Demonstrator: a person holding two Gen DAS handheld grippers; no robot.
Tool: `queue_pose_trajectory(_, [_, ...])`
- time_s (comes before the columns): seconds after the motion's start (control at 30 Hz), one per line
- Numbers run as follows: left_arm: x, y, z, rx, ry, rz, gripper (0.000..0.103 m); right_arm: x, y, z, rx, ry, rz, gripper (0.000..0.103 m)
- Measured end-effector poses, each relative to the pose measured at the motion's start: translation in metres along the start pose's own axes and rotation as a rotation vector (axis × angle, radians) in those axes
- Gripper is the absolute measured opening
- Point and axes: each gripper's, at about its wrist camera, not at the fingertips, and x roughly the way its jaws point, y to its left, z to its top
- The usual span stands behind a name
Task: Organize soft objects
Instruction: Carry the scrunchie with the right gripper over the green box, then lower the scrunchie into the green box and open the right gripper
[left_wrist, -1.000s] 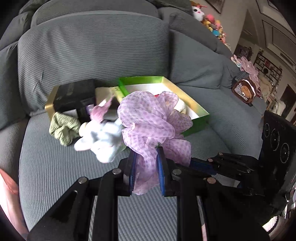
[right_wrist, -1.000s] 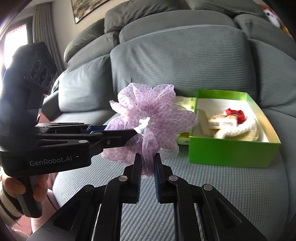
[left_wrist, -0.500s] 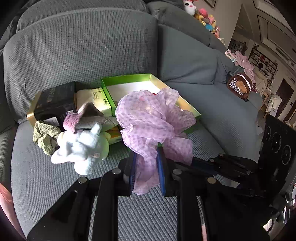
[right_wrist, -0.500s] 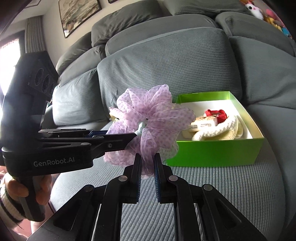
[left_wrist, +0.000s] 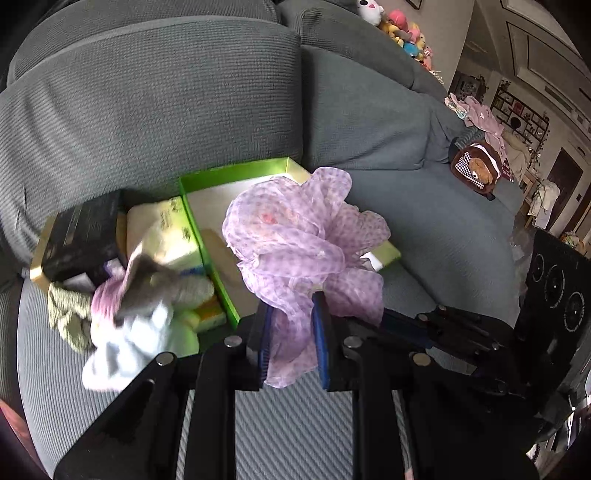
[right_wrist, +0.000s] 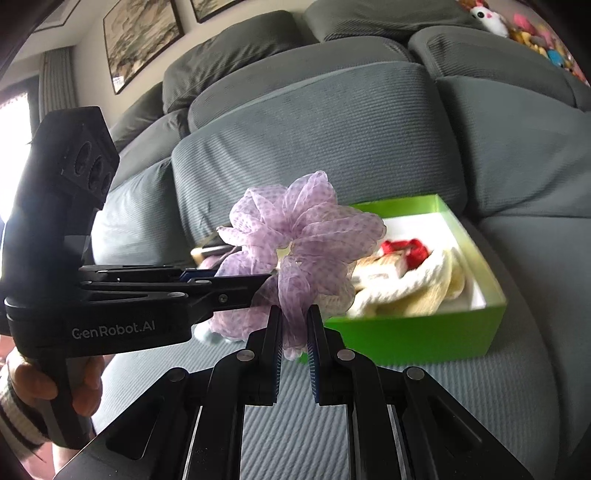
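We list one lilac gauze scrunchie (left_wrist: 303, 254), dotted and ruffled, carried in the air above the grey sofa (left_wrist: 155, 110) and pinched from two sides: our left tongs (left_wrist: 291, 332) are clamped on a fold of its lower edge, and our right tongs (right_wrist: 295, 332) are clamped on another fold at its 6 o'clock, each pair standing narrow with fabric between the pads. In the right wrist view the left tongs (right_wrist: 266, 278) reach the scrunchie (right_wrist: 303, 236) from 9 o'clock, and a hand (right_wrist: 40, 384) in a striped cuff grips their handle at the lower left. In the left wrist view the right tongs come in from 4 o'clock of the scrunchie. One green box (right_wrist: 417, 336) rests open on the sofa seat, at 3 o'clock of the scrunchie in the right wrist view; it holds a cream knitted item (right_wrist: 410, 284) and a red piece (right_wrist: 406, 247). At 9 o'clock of the scrunchie in the left wrist view lie a white plush toy (left_wrist: 133, 339), partly blurred, an olive green scrunchie (left_wrist: 68, 314), a black box (left_wrist: 83, 236) and a pale yellow packet (left_wrist: 162, 236). A brown plush bag (left_wrist: 474, 171) sits on the sofa at 2 o'clock, well apart.
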Motion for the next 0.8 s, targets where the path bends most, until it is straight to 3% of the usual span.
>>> queue_pose_trajectory(0.4, [0.053,0.005,0.061,-0.020,0.000,0.019,0.016,0.035,-0.038,0.051,-0.009,0.008,-0.092,0.014])
queue_pose_trajectory(0.8, [0.115,0.022,0.086,-0.073,0.101,0.054,0.016,0.096,-0.076,0.068,0.055,0.165,-0.108,0.014])
